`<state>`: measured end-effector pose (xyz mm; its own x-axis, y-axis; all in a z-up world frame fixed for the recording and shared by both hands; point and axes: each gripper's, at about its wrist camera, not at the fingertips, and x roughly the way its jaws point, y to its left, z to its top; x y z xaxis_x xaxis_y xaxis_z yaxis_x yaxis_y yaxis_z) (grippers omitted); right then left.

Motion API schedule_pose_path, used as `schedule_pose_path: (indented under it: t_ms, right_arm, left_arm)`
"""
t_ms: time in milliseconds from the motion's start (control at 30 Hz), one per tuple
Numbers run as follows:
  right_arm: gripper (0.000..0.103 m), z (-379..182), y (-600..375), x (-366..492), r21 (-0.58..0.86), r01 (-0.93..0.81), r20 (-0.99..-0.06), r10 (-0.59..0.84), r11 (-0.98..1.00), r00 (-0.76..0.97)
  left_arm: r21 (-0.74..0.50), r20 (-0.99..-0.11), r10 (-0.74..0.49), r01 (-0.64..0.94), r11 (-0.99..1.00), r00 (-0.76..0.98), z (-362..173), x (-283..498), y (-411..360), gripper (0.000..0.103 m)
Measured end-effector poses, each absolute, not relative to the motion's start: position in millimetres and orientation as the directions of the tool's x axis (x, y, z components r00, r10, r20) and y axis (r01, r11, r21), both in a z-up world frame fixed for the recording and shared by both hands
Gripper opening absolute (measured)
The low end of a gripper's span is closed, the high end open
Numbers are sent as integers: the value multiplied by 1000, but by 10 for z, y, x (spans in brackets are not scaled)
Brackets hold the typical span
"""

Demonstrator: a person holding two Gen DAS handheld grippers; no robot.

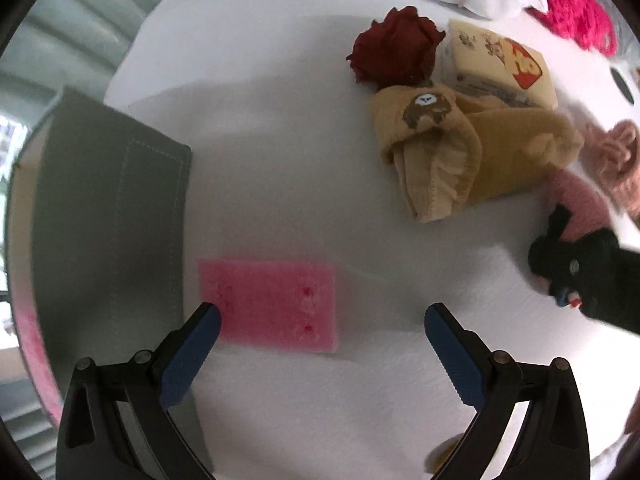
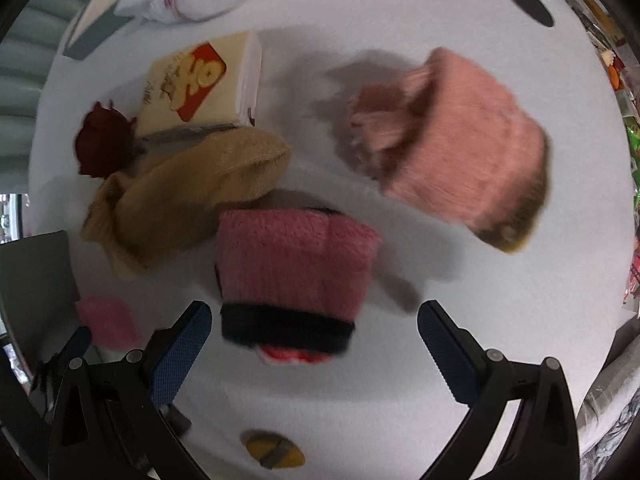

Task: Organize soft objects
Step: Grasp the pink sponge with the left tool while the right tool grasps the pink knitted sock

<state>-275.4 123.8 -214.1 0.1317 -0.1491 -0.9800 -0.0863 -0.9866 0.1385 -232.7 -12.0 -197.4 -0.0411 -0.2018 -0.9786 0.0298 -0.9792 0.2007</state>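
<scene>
The pink sponge (image 1: 268,306) is seen flat on the white surface (image 1: 280,160), long axis crosswise, just ahead of the released, empty left claw (image 1: 322,320). The right claw (image 2: 314,320), likewise released, is faced by a pink sock (image 2: 294,272).

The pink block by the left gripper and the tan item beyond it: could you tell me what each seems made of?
Pink block: likely sponge or foam, matte, porous-looking flat slab. Tan item: soft fleece-like fabric, stitched hem, bear patch.
</scene>
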Motion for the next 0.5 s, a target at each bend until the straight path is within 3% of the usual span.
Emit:
schedule_pose_path:
  t_ms: [67,233,367,500]
  right_arm:
    - [103,-2149,1193,-2822,113,-88,-983,-125,-990,135]
    - [103,-2248,938,-2914,69,-32,-980,-74,-997,183]
    - [103,-2234,878,-2941,65,-29,-980,-69,-997,184]
    - [103,-2237,1011,-2934,41,-95,-978,-59,-995,201]
  left_arm:
    - [268,-961,-270,36,-963,-52,-1951,-2339,-116,102]
    - [157,-987,-160,128,-979,-17,-1976,-2432,-318,102]
    - [141,-990,-142,135,-981,-1,-1981,-2505,-375,102]
    - [122,-992,-122,13,-992,-22,-1936,-2449,-201,102]
